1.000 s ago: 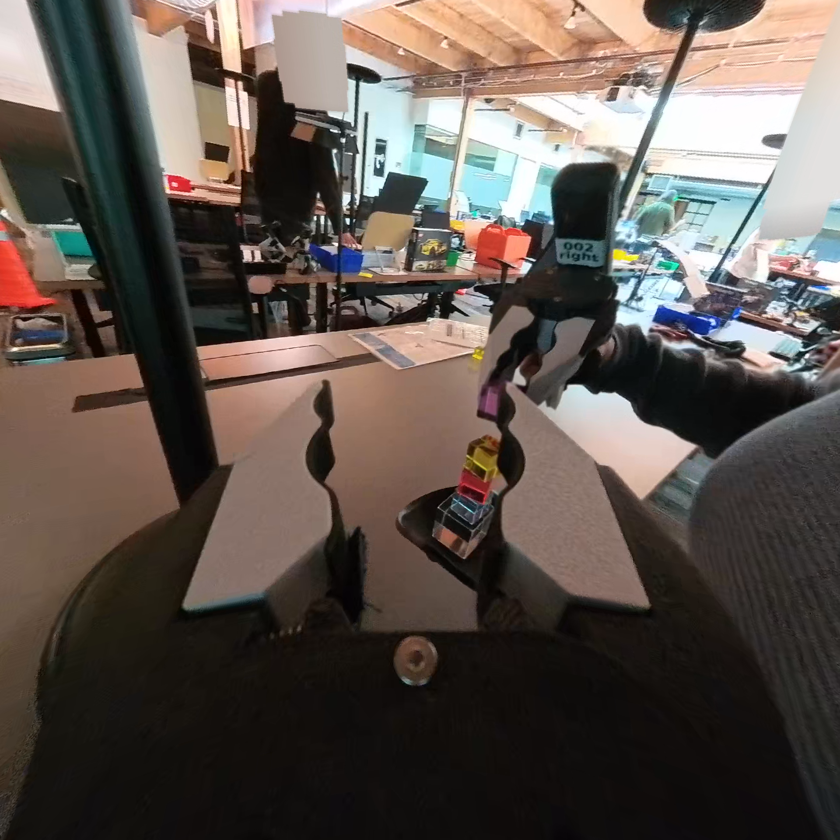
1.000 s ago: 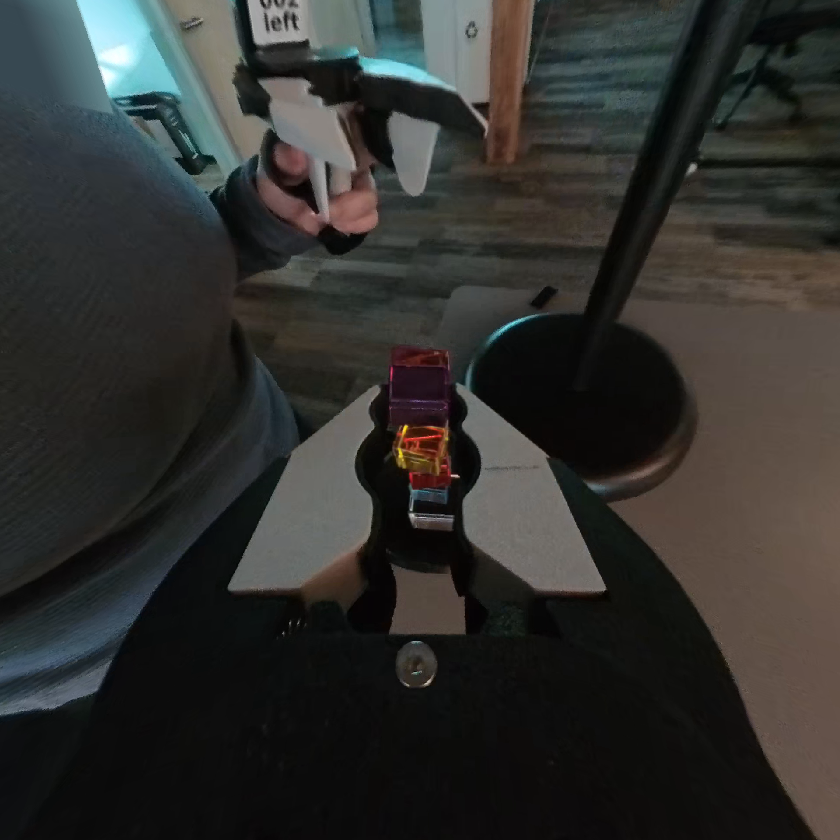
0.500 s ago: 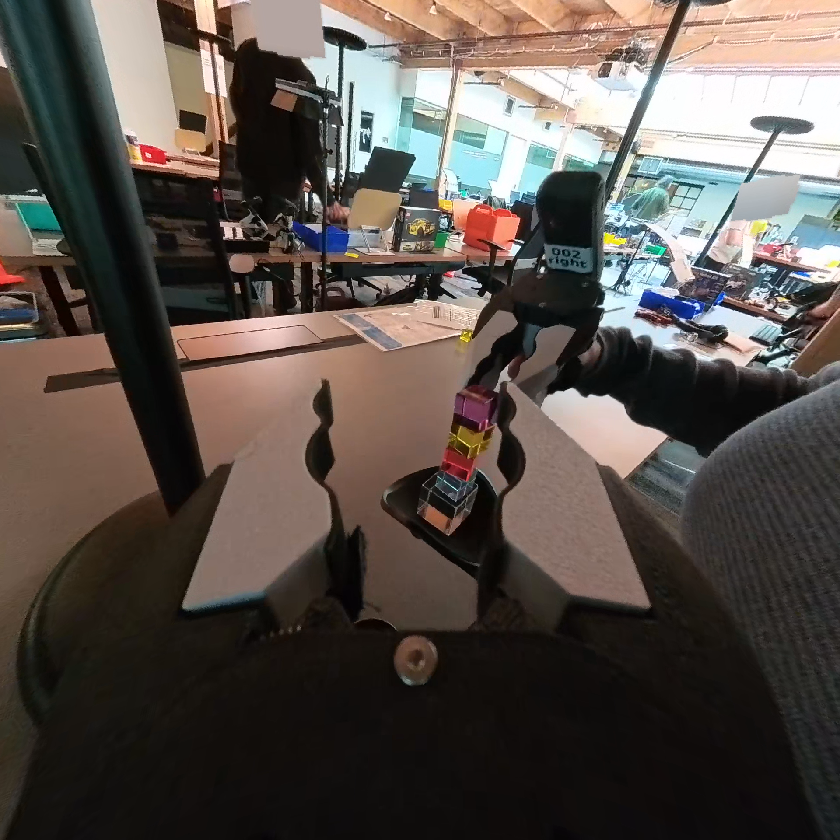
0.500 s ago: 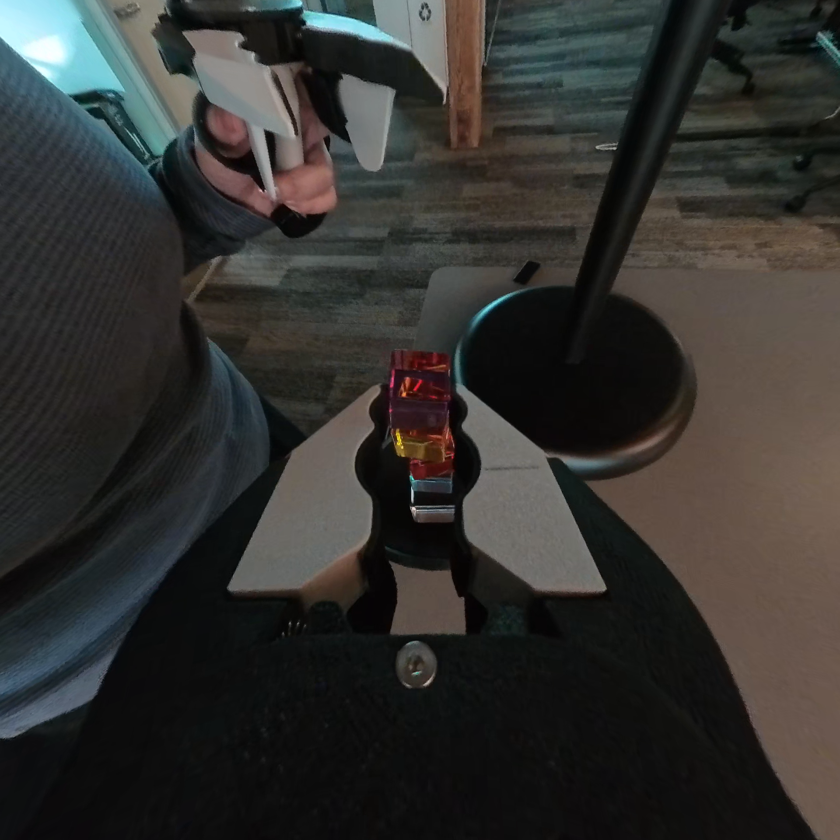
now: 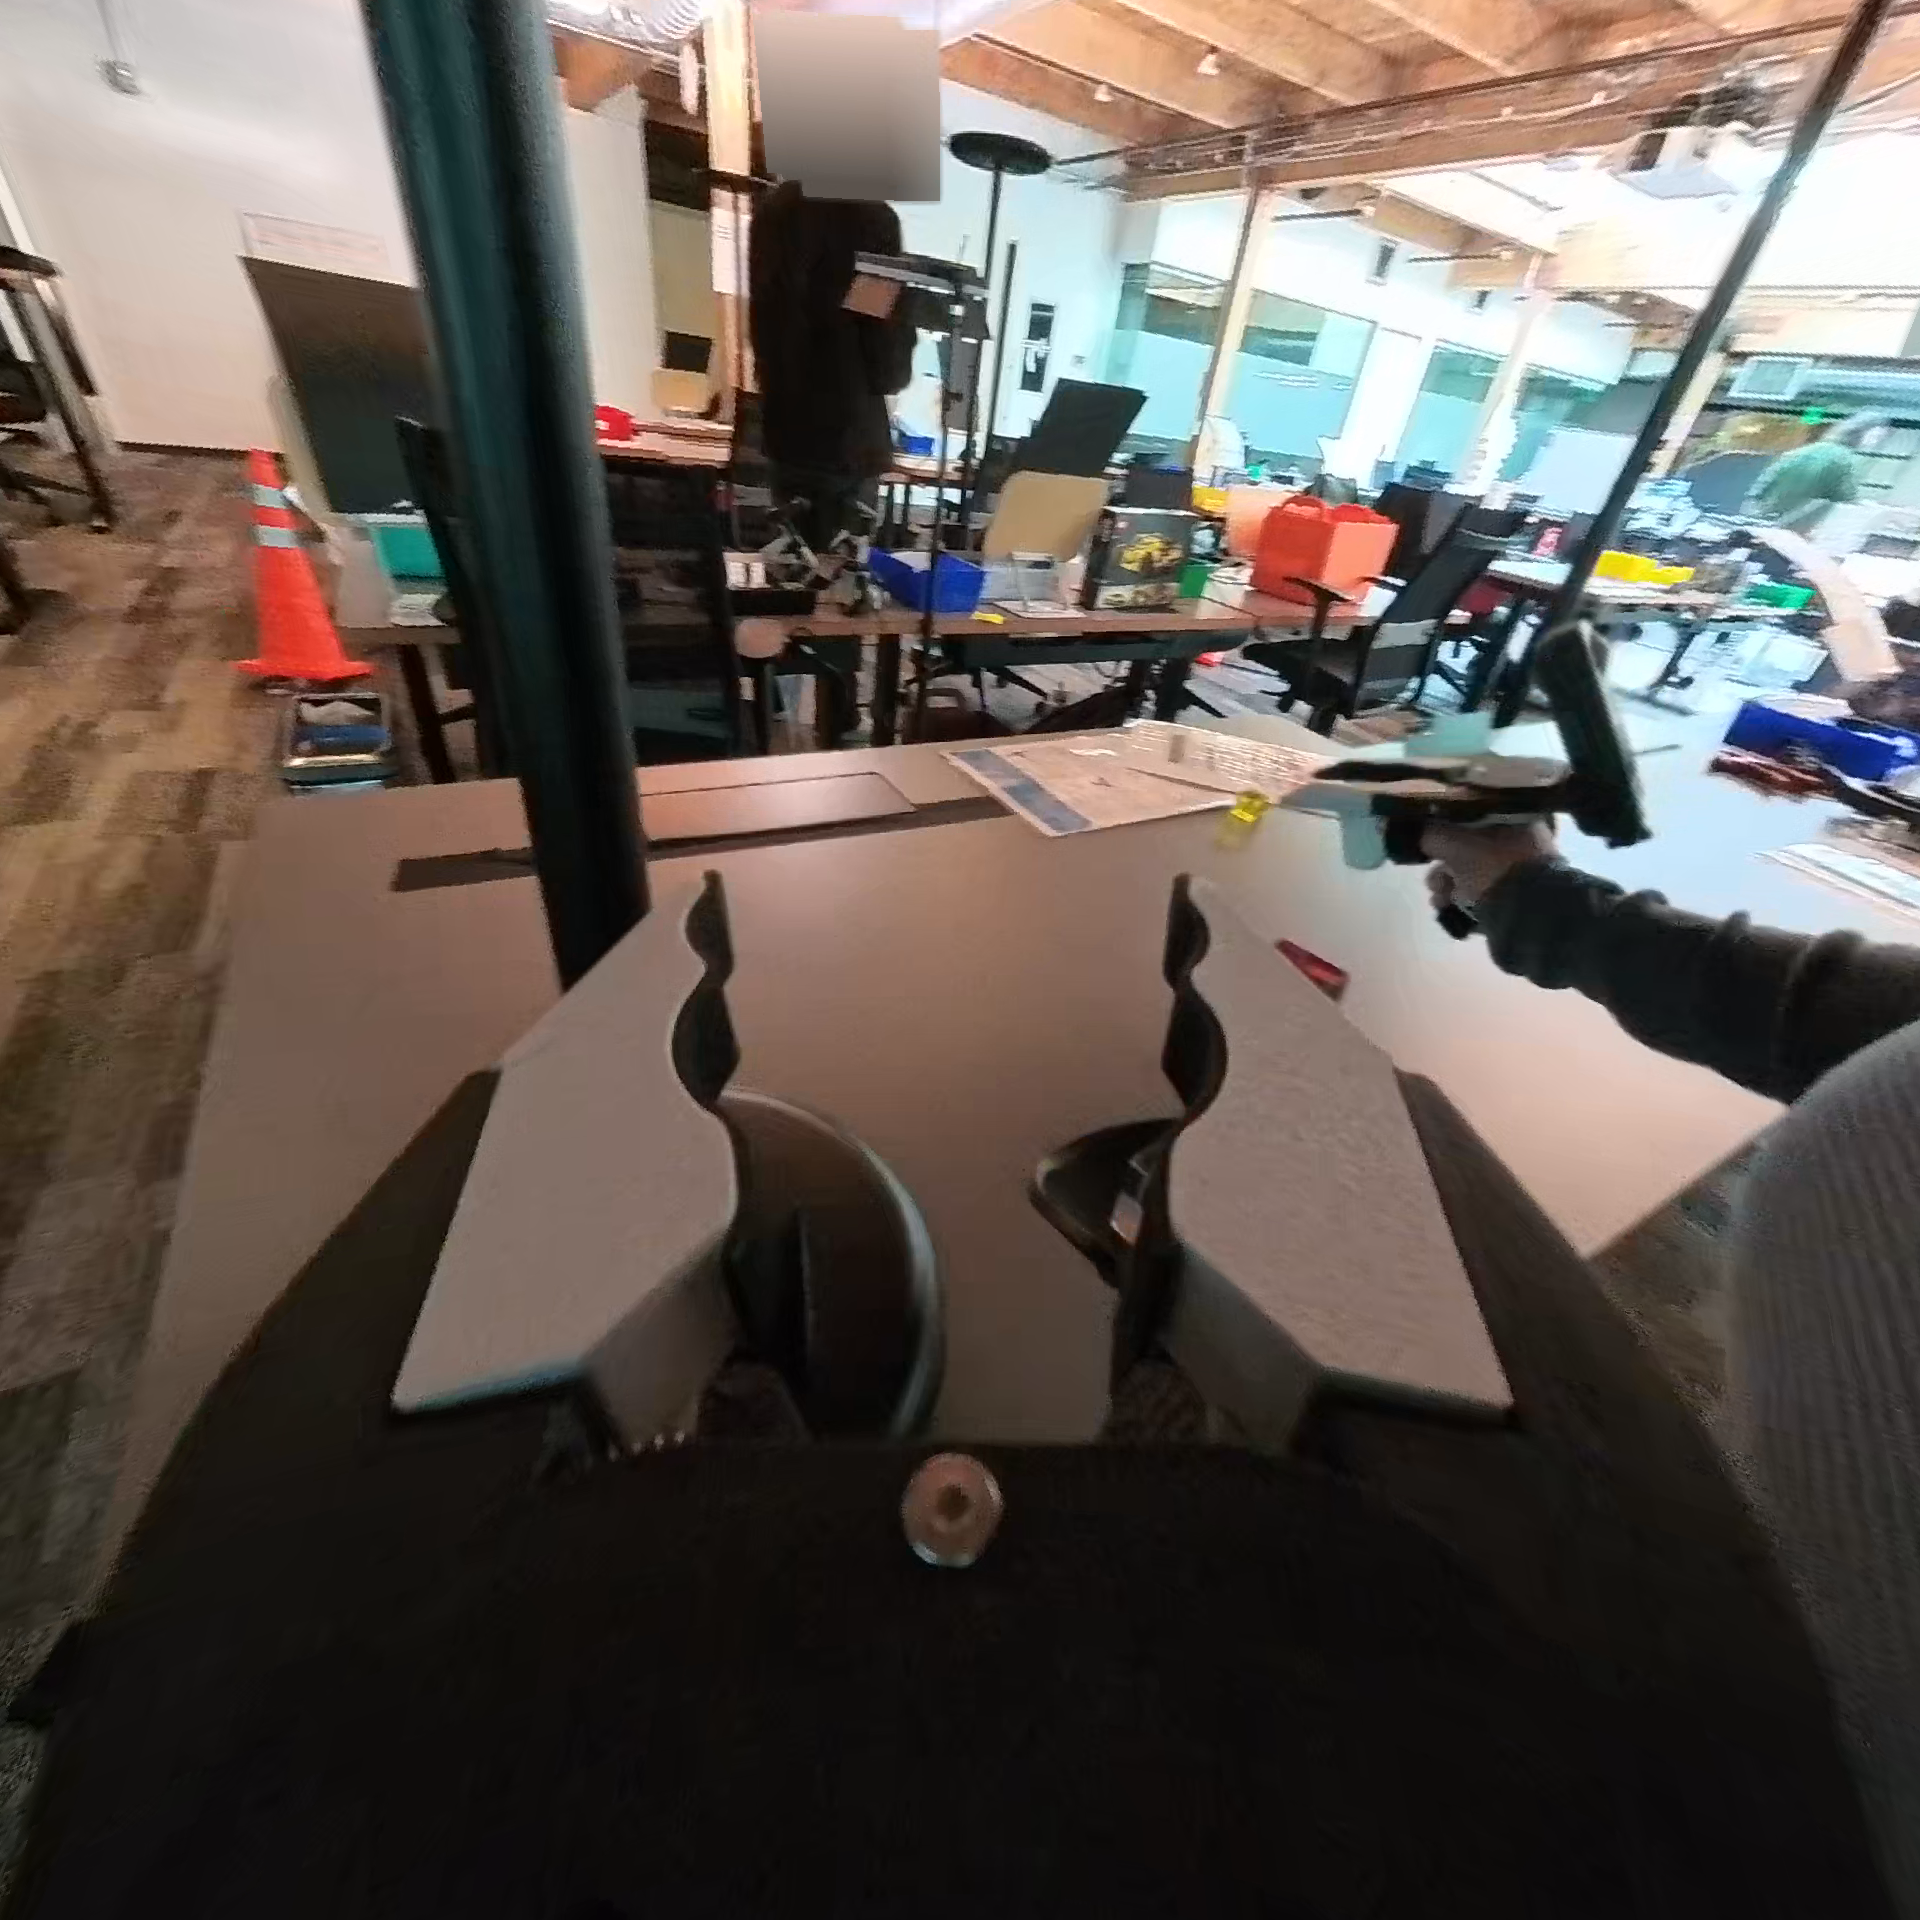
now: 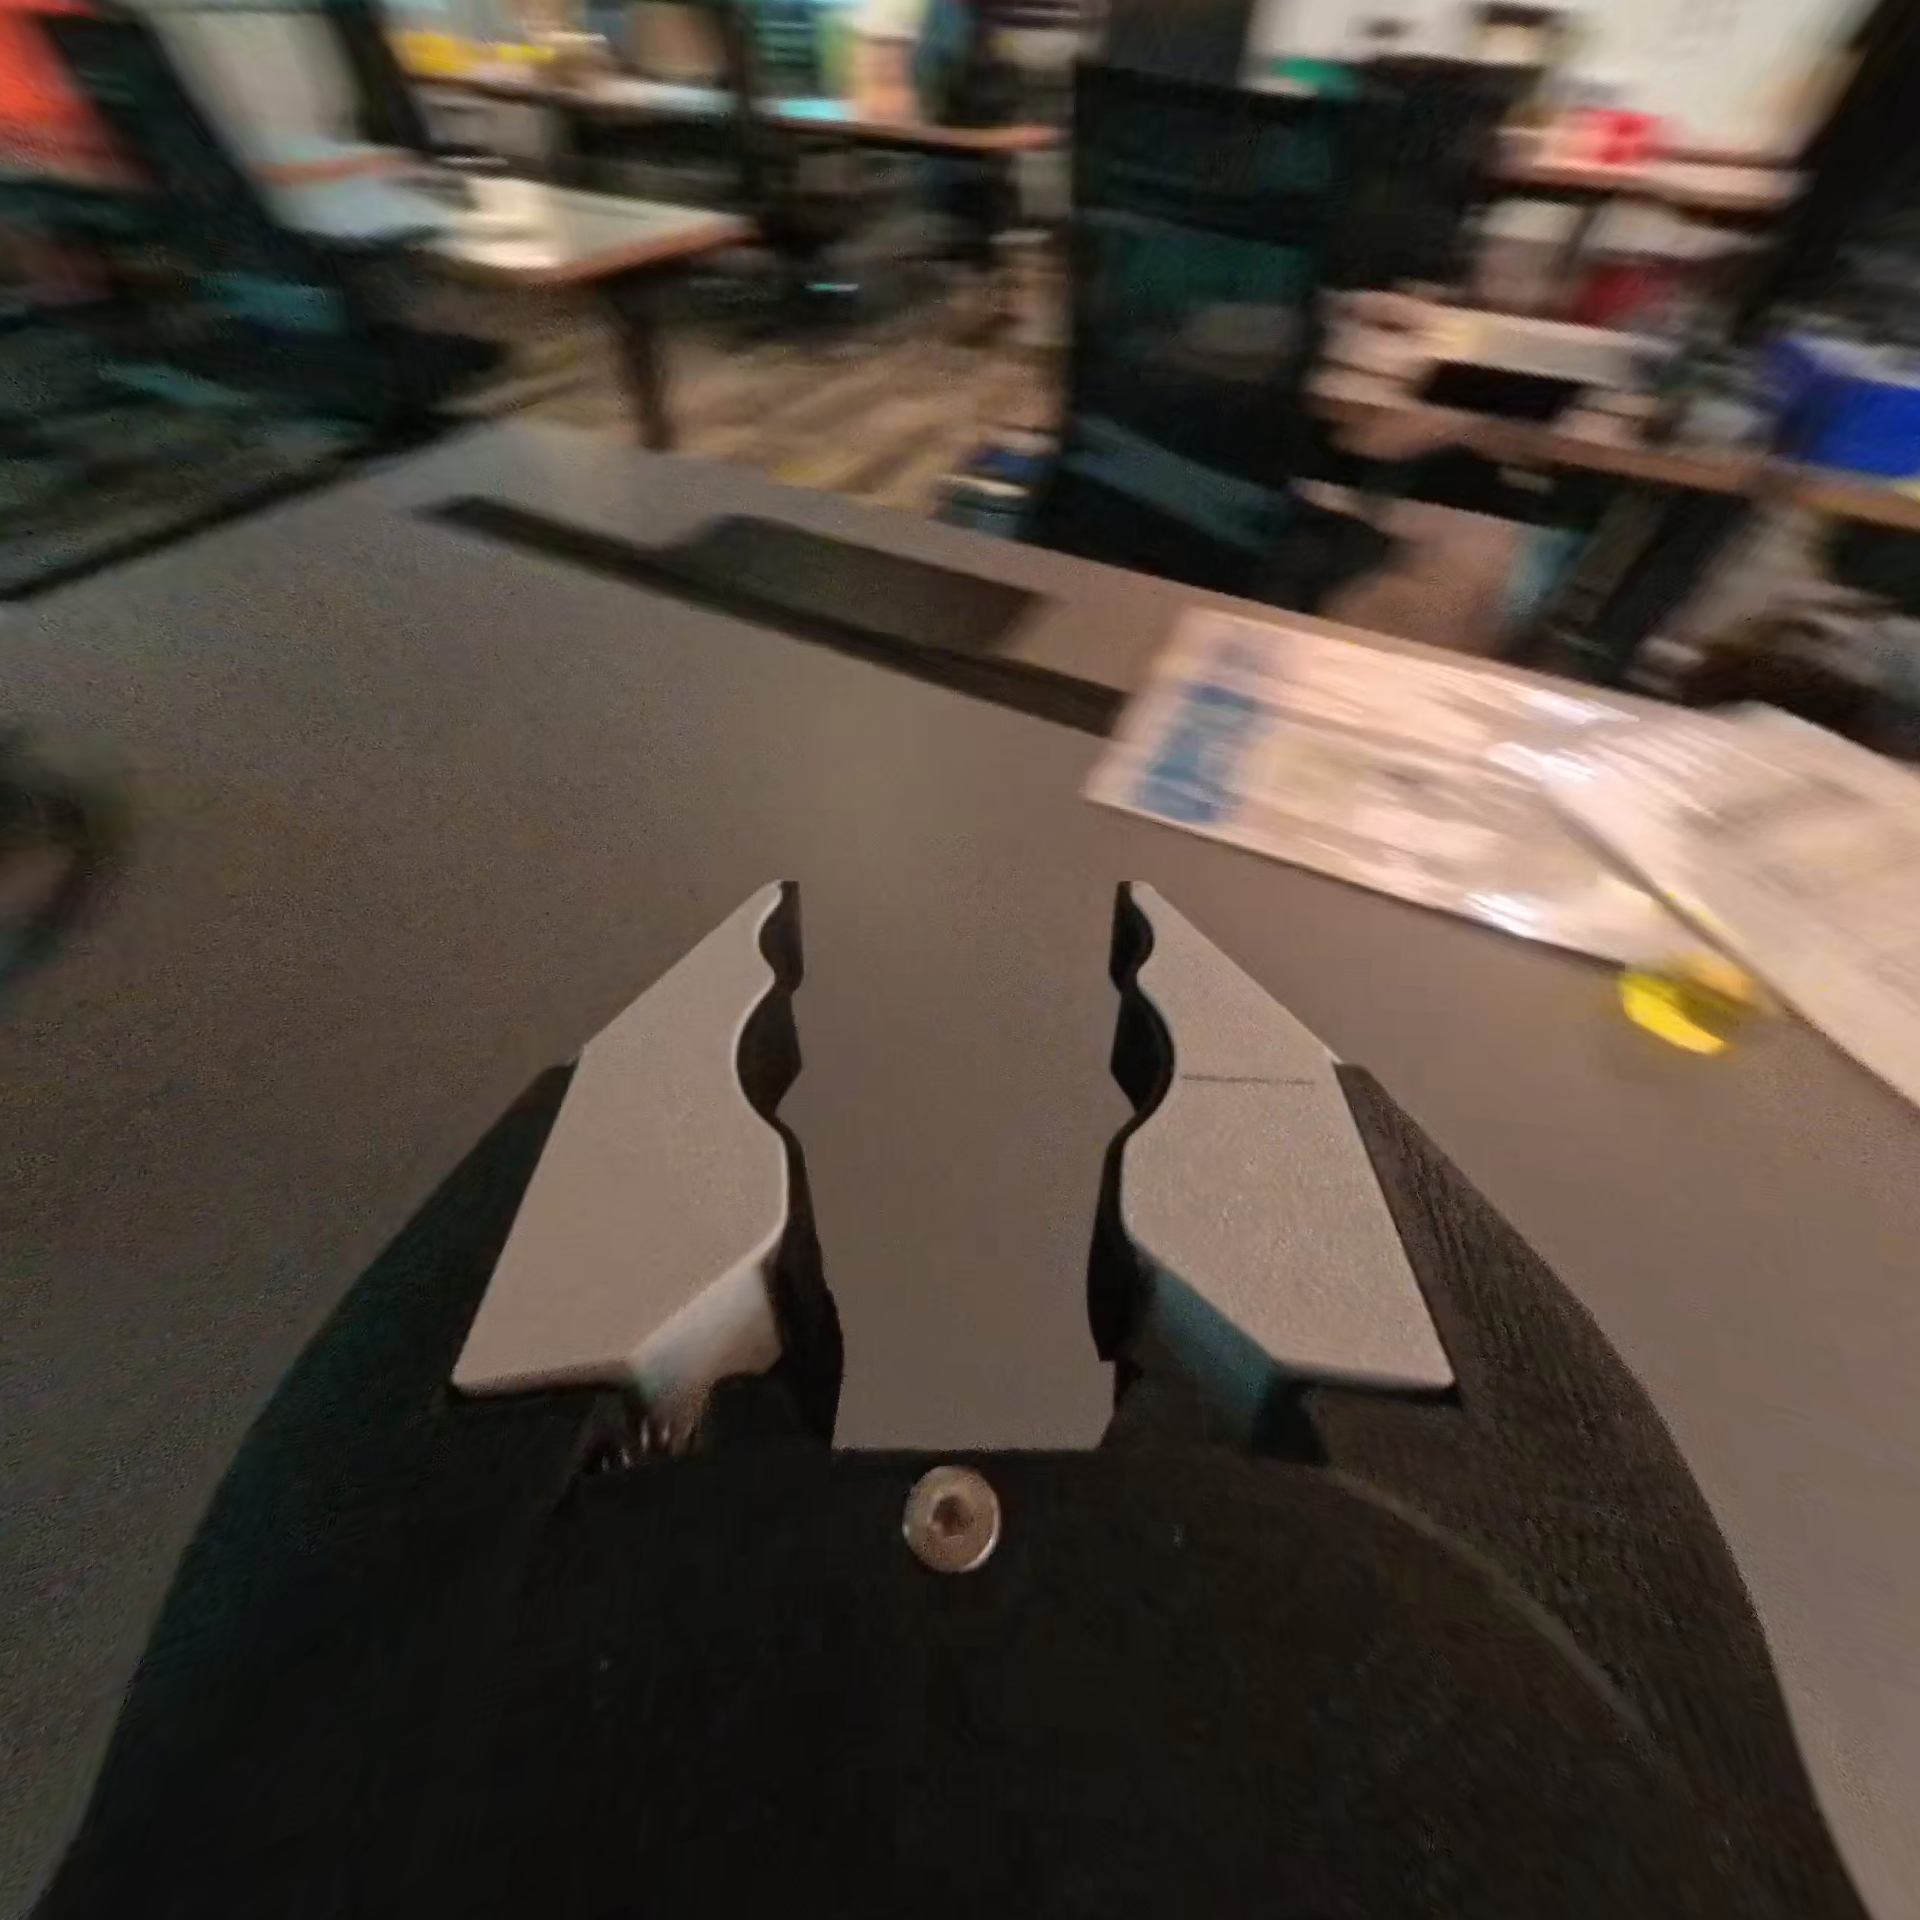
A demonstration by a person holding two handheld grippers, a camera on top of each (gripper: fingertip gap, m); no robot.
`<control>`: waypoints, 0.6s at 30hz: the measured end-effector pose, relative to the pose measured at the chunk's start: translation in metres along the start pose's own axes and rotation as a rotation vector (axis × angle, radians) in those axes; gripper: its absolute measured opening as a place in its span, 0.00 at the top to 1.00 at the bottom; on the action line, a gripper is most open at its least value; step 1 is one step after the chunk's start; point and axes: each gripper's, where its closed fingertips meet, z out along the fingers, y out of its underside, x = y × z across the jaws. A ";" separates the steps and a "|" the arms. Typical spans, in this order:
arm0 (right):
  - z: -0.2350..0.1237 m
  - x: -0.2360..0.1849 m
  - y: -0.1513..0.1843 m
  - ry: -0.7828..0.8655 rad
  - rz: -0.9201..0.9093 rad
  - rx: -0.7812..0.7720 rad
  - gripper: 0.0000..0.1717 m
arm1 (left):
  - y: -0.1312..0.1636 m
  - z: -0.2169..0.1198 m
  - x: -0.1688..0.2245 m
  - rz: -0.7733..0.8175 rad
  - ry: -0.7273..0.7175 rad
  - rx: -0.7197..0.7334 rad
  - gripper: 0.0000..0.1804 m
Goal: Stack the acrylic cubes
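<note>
Tongs on both sides are empty. The left tongs (image 5: pixel 945 883) are spread wide and the right tongs (image 6: pixel 956 894) are about half open, with only bare table (image 6: pixel 520 831) showing between the fingers of each.

Closest loose thing is a small yellow block (image 6: pixel 1678 1003). It's off to the right of the right tongs, next to a printed sheet of paper (image 6: pixel 1455 769). A red block (image 5: pixel 1311 966) lies flat nearer the left tongs, just past the right finger.

Right under the left tongs there's a small black dish (image 5: pixel 1091 1195), half hidden by a finger, and the round base (image 5: pixel 831 1195) of a dark pole (image 5: pixel 499 468).

For room, the middle of the table is open. The pole crowds the left side, and the table edge (image 5: pixel 1662 1195) drops off close on the right. The right wrist view is pretty smeared, so I can't make out fine detail there.
</note>
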 end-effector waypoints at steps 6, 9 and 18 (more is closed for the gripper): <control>0.061 0.180 0.038 0.337 0.108 -0.137 0.66 | -0.012 0.019 -0.017 -0.018 -0.164 0.096 0.57; 0.093 0.227 0.065 0.375 0.223 -0.227 0.64 | -0.010 0.034 -0.016 -0.014 -0.218 0.113 0.57; 0.130 0.264 0.112 0.431 0.311 -0.355 0.84 | 0.010 0.049 -0.017 -0.018 -0.272 0.008 0.55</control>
